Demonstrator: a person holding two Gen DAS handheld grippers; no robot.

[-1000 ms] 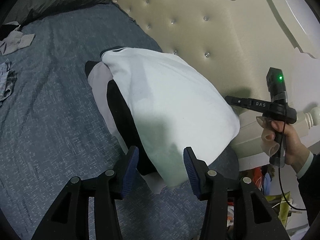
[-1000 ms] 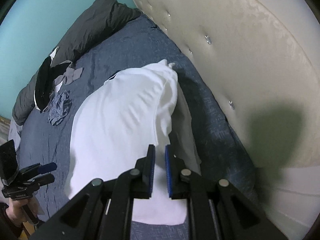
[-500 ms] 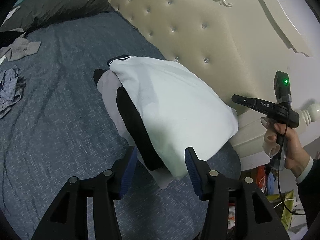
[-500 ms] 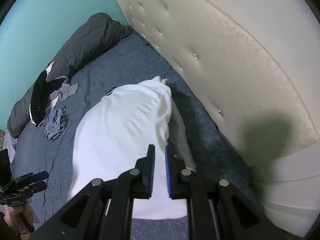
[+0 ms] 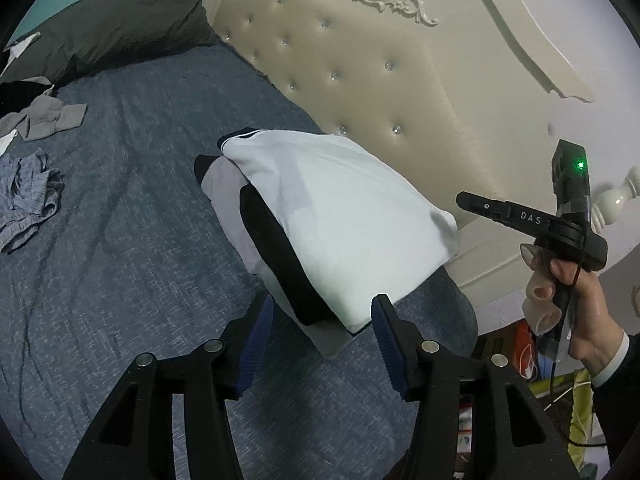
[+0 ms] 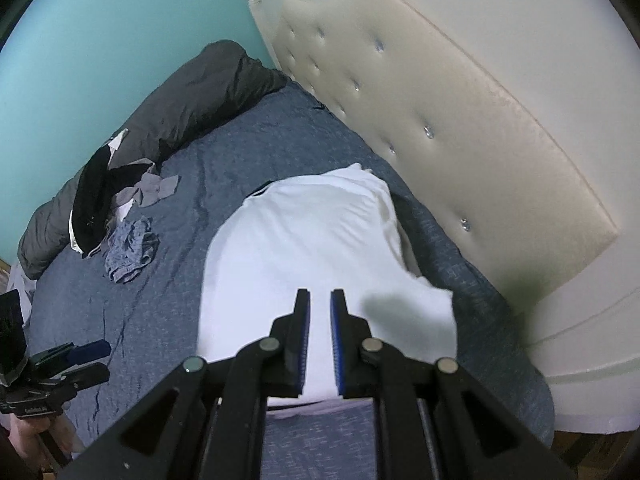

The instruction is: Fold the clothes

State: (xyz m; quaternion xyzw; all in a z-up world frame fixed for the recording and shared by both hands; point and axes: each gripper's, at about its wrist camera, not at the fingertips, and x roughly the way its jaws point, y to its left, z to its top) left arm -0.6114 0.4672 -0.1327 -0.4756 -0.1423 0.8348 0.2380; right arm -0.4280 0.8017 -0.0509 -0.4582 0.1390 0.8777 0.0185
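1. Your left gripper [image 5: 322, 330] is spread wide and holds nothing. The folded white shirt [image 5: 340, 216] lies on the blue bed [image 5: 120, 240], just past its fingers toward 12 o'clock.
2. Your right gripper [image 6: 320, 320] has a small gap, its fingers nearly together, above the near end of the shirt [image 6: 312, 248]. You cannot tell if it touches the cloth.
3. Dark and grey clothes [image 5: 276, 248] under the shirt are mostly hidden.

Blue bed [image 5: 132, 240], folded white shirt [image 5: 344, 220], grey underwear [image 5: 28, 204], dark duvet [image 5: 108, 32]
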